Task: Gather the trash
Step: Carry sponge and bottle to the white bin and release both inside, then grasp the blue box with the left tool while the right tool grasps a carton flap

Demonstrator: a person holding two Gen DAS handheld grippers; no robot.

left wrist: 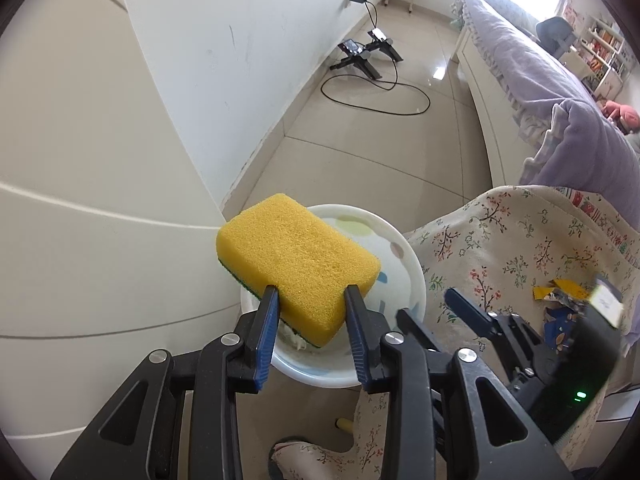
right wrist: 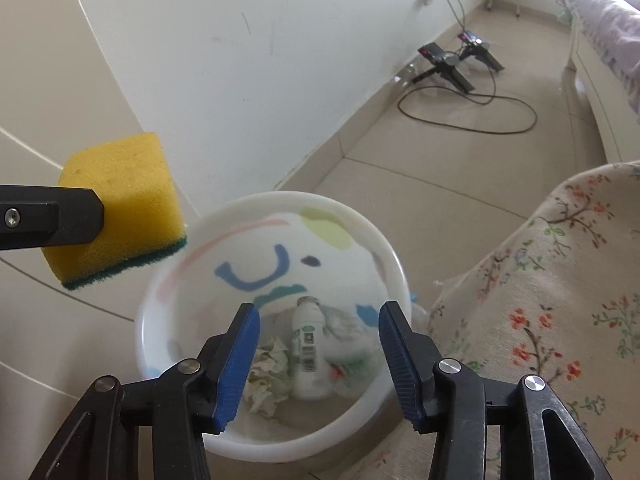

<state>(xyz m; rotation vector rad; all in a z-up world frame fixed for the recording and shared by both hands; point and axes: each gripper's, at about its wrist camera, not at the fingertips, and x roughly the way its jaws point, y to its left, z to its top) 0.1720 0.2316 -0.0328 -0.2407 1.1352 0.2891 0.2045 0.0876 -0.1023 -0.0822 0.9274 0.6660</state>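
Both grippers tilt downward over the white bin (right wrist: 152, 320) at lower centre. The left gripper (left wrist: 312, 292) clamps a yellow sponge (left wrist: 296, 256) above the rim. The right gripper (right wrist: 318, 312) stands open and empty; a bottle (right wrist: 308, 352) and crumpled paper (right wrist: 268, 376) lie inside the bin.

A bin (right wrist: 392, 264) stands on the floor between a wall on the left and a cloth-covered table (right wrist: 540, 320) on the right, with a bottle (right wrist: 306, 344) and crumpled paper (right wrist: 268, 376) inside and a sponge (left wrist: 296, 260) held above it.
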